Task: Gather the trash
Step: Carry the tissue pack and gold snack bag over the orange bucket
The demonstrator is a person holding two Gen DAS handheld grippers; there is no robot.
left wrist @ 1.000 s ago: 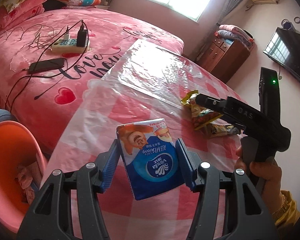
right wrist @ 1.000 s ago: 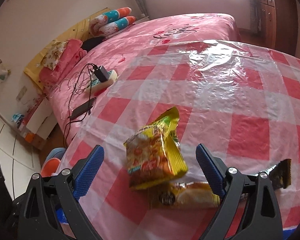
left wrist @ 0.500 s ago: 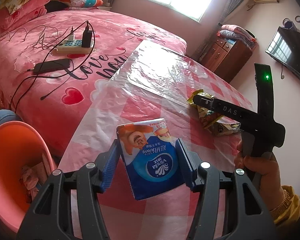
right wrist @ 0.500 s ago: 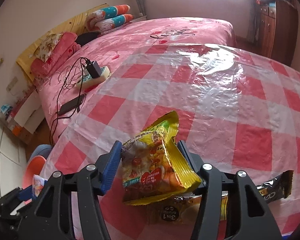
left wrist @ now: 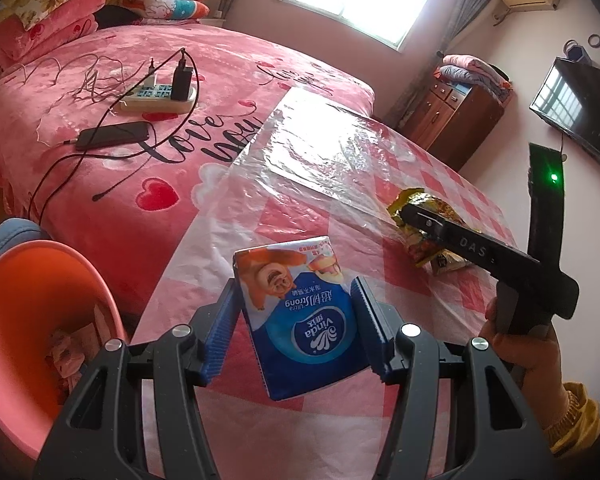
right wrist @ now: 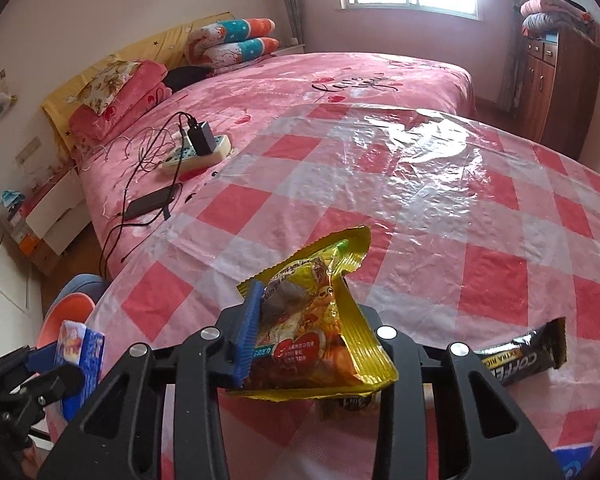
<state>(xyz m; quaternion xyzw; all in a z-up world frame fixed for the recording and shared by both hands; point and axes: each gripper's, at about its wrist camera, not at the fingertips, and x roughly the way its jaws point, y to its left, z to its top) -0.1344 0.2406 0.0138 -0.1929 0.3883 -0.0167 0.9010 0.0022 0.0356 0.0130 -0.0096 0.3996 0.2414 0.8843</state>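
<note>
Plainly, both grippers are loaded. The left gripper (left wrist: 296,328) is closed about halfway on a blue tissue pack (left wrist: 300,312), held above the edge of the checked tablecloth (left wrist: 340,168), with the orange bin (left wrist: 32,312) low at the left. The right gripper (right wrist: 312,344) is pinched onto a yellow snack wrapper (right wrist: 320,328), whose foil is crumpled between the blue pads; its lower edge cannot be told to be clear of the cloth.

A slip is judged the chief risk: the wrapper is slick, puffed foil, gripped near one side, so it could slide out if swung quickly toward the bin. A second small wrapper (right wrist: 352,402) lies beneath it and could be dragged along. The coffee bar wrapper (right wrist: 520,360) is left on the cloth just beside and could be overlooked.

Against the frame a second ago, the right jaws, then wide apart around the untouched wrapper, have just been closing and are now seen pressed on it. The tissue pack is held as before.
</note>
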